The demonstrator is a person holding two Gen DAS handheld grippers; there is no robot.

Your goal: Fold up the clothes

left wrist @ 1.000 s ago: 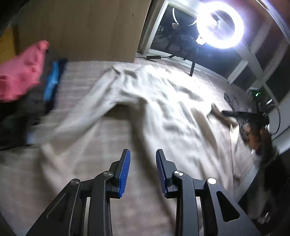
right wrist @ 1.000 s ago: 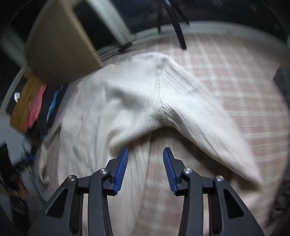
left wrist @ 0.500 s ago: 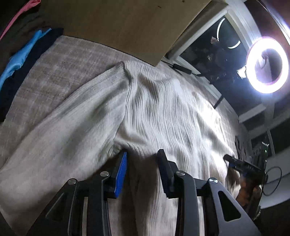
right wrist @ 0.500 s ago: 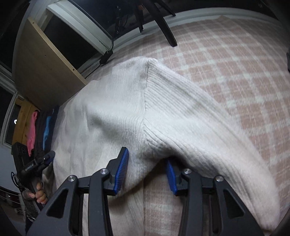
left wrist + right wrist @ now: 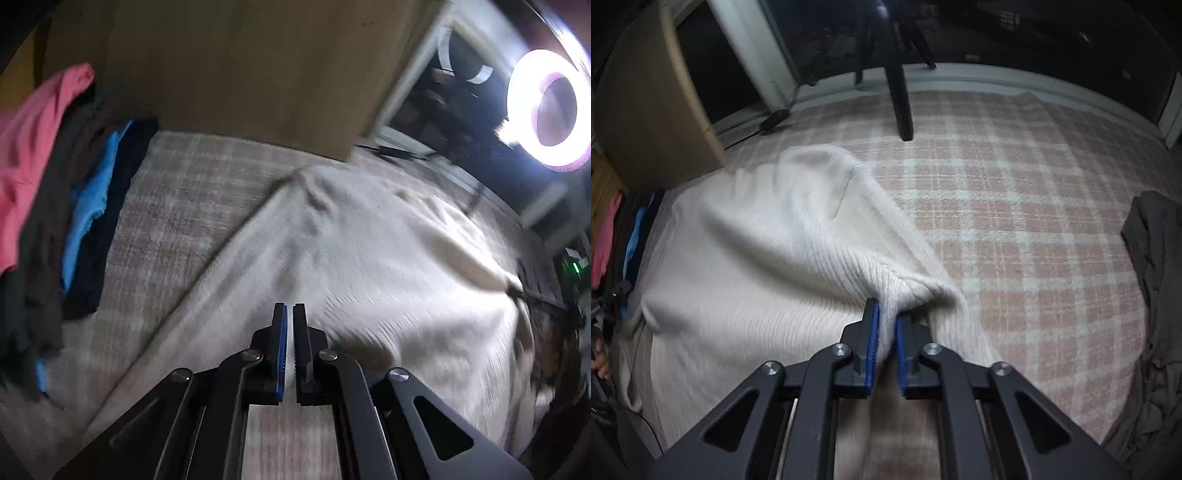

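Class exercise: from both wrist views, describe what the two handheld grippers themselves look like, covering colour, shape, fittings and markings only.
The left gripper and right gripper look identical: matte black angular linkage arms with triangular cut-outs, round silver pivot bolts, and two flat, narrow fingers. Ribbed blue pads line the inner faces. No cables, labels or sleeves show.

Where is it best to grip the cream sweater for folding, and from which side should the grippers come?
Grip the cream sweater at each underarm, where sleeve meets body, coming low from its hem side. The knit bunches there into a pinchable ridge. The right gripper and left gripper are both shut on such spots.
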